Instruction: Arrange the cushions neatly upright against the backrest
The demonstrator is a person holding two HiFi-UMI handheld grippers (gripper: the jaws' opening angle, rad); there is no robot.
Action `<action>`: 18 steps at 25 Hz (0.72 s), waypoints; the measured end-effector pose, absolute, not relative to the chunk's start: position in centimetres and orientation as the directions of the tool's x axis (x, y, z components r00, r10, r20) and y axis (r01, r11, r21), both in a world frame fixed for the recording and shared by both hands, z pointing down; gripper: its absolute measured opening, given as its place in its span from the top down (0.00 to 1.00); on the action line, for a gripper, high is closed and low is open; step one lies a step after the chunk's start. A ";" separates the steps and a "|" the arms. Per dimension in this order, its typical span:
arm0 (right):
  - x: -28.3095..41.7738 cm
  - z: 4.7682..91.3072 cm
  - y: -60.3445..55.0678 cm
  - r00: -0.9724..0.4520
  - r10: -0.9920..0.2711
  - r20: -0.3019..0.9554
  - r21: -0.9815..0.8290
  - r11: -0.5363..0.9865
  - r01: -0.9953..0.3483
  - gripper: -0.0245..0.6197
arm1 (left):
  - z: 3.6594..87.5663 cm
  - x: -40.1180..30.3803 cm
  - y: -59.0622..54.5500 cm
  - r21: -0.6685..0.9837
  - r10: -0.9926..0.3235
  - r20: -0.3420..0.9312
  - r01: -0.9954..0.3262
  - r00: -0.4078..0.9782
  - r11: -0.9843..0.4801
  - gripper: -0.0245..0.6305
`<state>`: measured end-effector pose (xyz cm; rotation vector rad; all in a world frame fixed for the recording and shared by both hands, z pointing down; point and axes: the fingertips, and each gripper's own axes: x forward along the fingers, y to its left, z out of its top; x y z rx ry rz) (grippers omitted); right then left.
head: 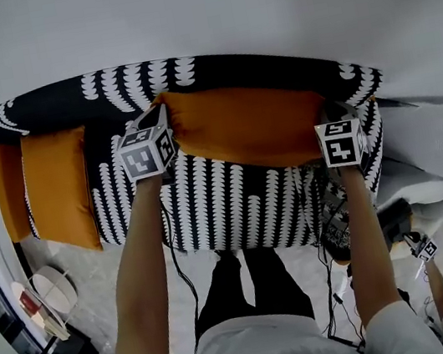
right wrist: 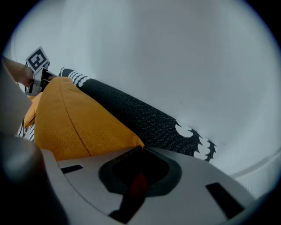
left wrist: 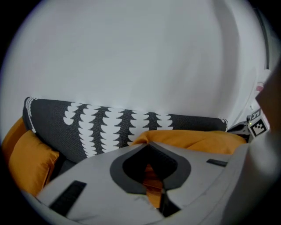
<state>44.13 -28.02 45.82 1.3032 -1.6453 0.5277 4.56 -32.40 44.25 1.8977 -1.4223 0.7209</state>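
Observation:
A long orange cushion (head: 246,125) leans against the backrest (head: 128,82) of a black sofa with a white pattern, toward its right end. My left gripper (head: 164,114) is shut on the cushion's upper left corner. My right gripper (head: 331,117) is shut on its right corner. In the left gripper view, orange fabric (left wrist: 151,176) shows between the closed jaws, with the cushion (left wrist: 197,140) stretching right. The right gripper view shows the cushion (right wrist: 74,123) running left from the jaws along the backrest (right wrist: 140,118). A second orange cushion (head: 58,188) stands at the sofa's left end.
A pale wall rises right behind the sofa. An orange panel (head: 10,188) sits at the sofa's far left. A lamp and small table (head: 51,291) stand on the floor at lower left. Cables and equipment (head: 337,228) lie at the sofa's right front, near another person's arm (head: 435,278).

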 end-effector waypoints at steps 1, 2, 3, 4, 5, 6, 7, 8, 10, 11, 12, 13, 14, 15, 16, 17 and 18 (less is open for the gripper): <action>44.1 46.0 -28.4 0.005 -0.514 0.858 0.209 0.339 -0.917 0.94 | 44.3 4.7 -32.7 0.171 -0.592 0.761 -0.963 0.264 -0.209 0.92; 44.1 46.1 -28.8 0.003 -0.519 0.855 0.208 0.337 -0.918 0.94 | 44.4 4.8 -33.1 0.172 -0.578 0.770 -0.960 0.271 -0.221 0.92; 44.1 46.3 -29.2 0.001 -0.523 0.853 0.206 0.335 -0.919 0.94 | 44.5 4.9 -33.5 0.177 -0.564 0.776 -0.956 0.281 -0.232 0.92; 44.1 46.5 -29.5 -0.004 -0.523 0.852 0.202 0.337 -0.920 0.94 | 44.6 4.9 -33.7 0.186 -0.553 0.781 -0.954 0.290 -0.237 0.92; 44.2 46.7 -29.7 -0.012 -0.518 0.855 0.193 0.341 -0.920 0.94 | 44.6 5.1 -33.8 0.196 -0.546 0.783 -0.951 0.298 -0.238 0.92; 44.4 46.9 -29.7 -0.019 -0.507 0.862 0.182 0.344 -0.921 0.94 | 44.6 5.3 -33.8 0.204 -0.544 0.782 -0.950 0.303 -0.236 0.92; 44.6 47.0 -29.7 -0.023 -0.496 0.868 0.172 0.344 -0.923 0.94 | 44.4 5.4 -33.8 0.207 -0.549 0.778 -0.950 0.306 -0.236 0.92; 44.8 46.9 -29.7 -0.023 -0.490 0.871 0.168 0.342 -0.925 0.94 | 44.1 5.5 -33.8 0.206 -0.559 0.770 -0.949 0.307 -0.237 0.92; 44.7 46.4 -30.0 -0.014 -0.502 0.865 0.179 0.335 -0.925 0.94 | 43.1 5.1 -33.9 0.197 -0.587 0.751 -0.951 0.303 -0.239 0.91; 44.7 45.8 -30.1 -0.008 -0.517 0.856 0.191 0.331 -0.924 0.94 | 42.5 4.8 -33.9 0.194 -0.600 0.742 -0.952 0.301 -0.238 0.91; 44.8 45.0 -30.1 -0.001 -0.537 0.844 0.206 0.325 -0.923 0.94 | 41.9 4.5 -33.7 0.194 -0.611 0.732 -0.952 0.300 -0.235 0.90; 45.1 44.0 -30.0 0.006 -0.561 0.828 0.220 0.315 -0.923 0.94 | 41.2 4.3 -33.6 0.197 -0.623 0.722 -0.952 0.302 -0.234 0.89; 45.3 43.0 -29.8 0.011 -0.584 0.811 0.233 0.306 -0.923 0.94 | 40.5 4.2 -33.3 0.204 -0.633 0.710 -0.951 0.307 -0.233 0.87; 45.4 42.1 -29.6 0.011 -0.606 0.796 0.244 0.303 -0.921 0.94 | 39.8 4.1 -33.0 0.210 -0.643 0.699 -0.949 0.314 -0.236 0.85; 45.1 41.4 -29.5 0.005 -0.624 0.781 0.252 0.308 -0.917 0.94 | 39.3 3.9 -32.7 0.213 -0.649 0.689 -0.946 0.322 -0.243 0.82; 44.7 40.8 -29.5 -0.005 -0.641 0.768 0.260 0.318 -0.912 0.94 | 38.8 3.6 -32.4 0.212 -0.653 0.682 -0.944 0.329 -0.254 0.80; 44.1 40.1 -29.6 -0.014 -0.657 0.754 0.269 0.327 -0.906 0.94 | 38.4 3.4 -32.1 0.208 -0.657 0.675 -0.941 0.336 -0.268 0.77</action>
